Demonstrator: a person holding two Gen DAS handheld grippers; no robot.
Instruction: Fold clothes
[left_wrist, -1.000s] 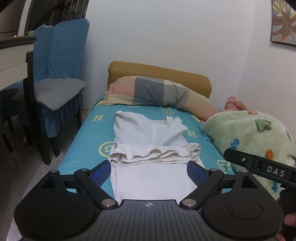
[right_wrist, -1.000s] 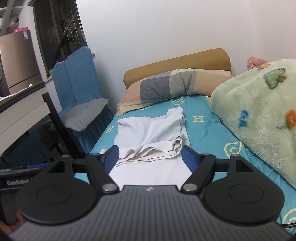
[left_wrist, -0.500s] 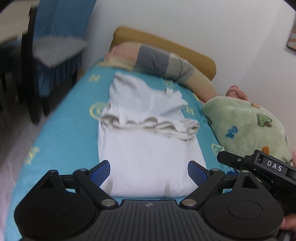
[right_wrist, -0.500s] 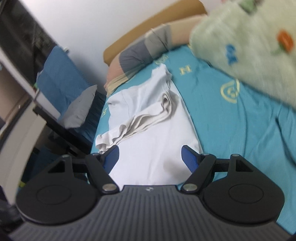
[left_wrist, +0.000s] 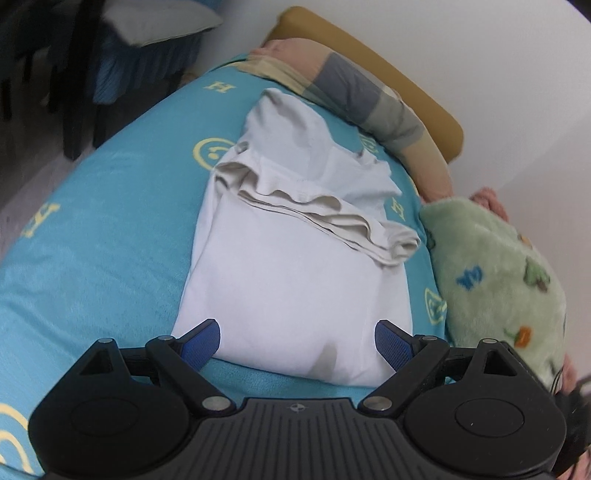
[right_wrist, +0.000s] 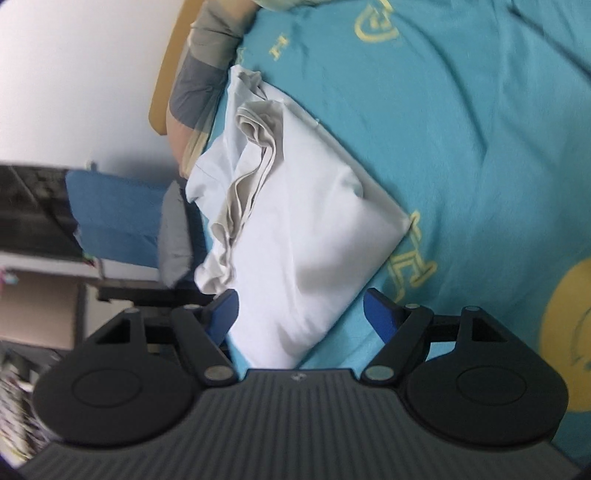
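White shirt (left_wrist: 291, 280) lies between left gripper's (left_wrist: 297, 341) spread fingers (left_wrist: 201, 341).

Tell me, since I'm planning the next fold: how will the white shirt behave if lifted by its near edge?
The white shirt will probably droop limply; its hem is already rumpled. It looks thin and light. The folded-over layer may slide open, since neither the left gripper nor the right gripper pins it.
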